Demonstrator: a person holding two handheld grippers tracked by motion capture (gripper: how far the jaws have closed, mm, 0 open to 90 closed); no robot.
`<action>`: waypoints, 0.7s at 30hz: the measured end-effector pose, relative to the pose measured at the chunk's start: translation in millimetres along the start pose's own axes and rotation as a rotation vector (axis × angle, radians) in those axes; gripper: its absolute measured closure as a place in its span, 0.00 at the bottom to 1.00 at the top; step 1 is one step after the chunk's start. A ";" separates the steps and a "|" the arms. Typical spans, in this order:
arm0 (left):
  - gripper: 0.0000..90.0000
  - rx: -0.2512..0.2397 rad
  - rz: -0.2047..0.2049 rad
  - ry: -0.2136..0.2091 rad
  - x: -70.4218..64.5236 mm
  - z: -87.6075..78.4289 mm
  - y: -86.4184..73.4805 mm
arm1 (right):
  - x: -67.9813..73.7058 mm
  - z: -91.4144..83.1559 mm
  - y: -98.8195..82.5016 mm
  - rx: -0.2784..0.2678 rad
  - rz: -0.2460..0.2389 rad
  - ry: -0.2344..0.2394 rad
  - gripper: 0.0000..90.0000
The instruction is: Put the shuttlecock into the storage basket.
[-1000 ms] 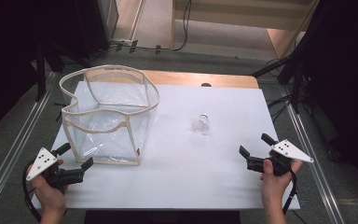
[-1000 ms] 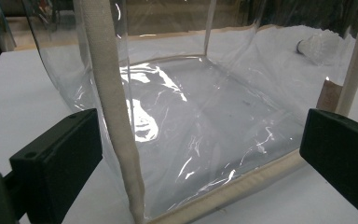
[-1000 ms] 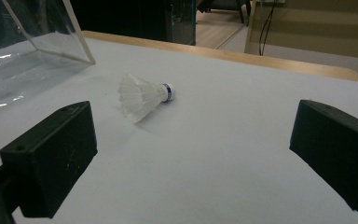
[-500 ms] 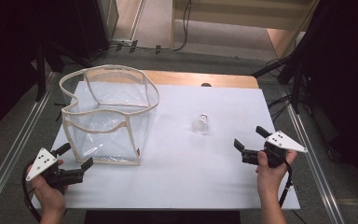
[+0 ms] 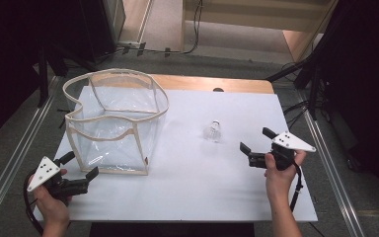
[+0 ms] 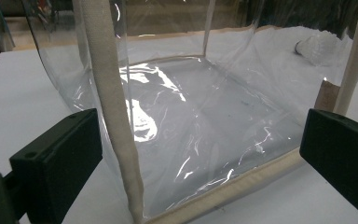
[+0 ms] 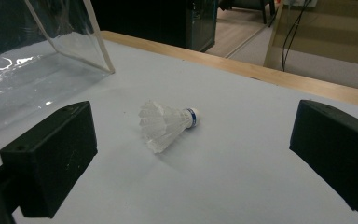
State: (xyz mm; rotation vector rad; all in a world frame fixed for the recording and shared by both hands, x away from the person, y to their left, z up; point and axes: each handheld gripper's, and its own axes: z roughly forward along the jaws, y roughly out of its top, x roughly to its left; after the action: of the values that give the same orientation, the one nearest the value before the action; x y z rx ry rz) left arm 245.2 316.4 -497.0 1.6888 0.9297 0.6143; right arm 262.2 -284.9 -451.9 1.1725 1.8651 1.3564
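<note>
A white-topped table [image 5: 187, 197] carries a clear plastic bag with cream fabric edging [image 5: 113, 123], standing open. A white feather shuttlecock with a blue band round its cork [image 7: 165, 123] lies on its side to the right of the bag, well apart; no writing is readable. The left gripper [image 5: 79, 170] sits spread wide just before the bag's front corner. The right gripper [image 5: 256, 143], right of the shuttlecock, is also spread, empty.

No readable text, label, brand or number appears anywhere: the shuttlecock [image 7: 167, 122] carries only a plain blue band at its cork, and the clear bag [image 5: 112, 123] beside it is unmarked.
</note>
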 end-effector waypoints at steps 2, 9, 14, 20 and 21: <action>0.00 -0.001 -0.001 0.001 0.0 0.1 0.0 | 1.9 5.8 2.3 0.008 -0.003 0.006 0.00; 0.00 -0.001 -0.004 0.001 0.2 -0.1 0.0 | 7.5 18.9 6.0 0.022 -0.009 0.020 0.00; 0.00 -0.001 -0.003 0.000 0.2 0.0 0.0 | 13.1 29.5 9.8 0.033 -0.007 0.037 0.00; 0.00 0.000 -0.003 0.001 0.3 -0.1 0.1 | 15.7 38.5 13.5 0.043 -0.017 0.043 0.00; 0.00 -0.001 -0.003 0.000 0.2 0.0 0.0 | 15.7 38.5 13.5 0.043 -0.017 0.043 0.00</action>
State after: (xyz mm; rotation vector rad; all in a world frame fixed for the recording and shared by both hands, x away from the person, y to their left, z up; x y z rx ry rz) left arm 245.3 316.6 -496.9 1.6863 0.9320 0.6127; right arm 290.8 -251.9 -451.5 1.1546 1.9391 1.3484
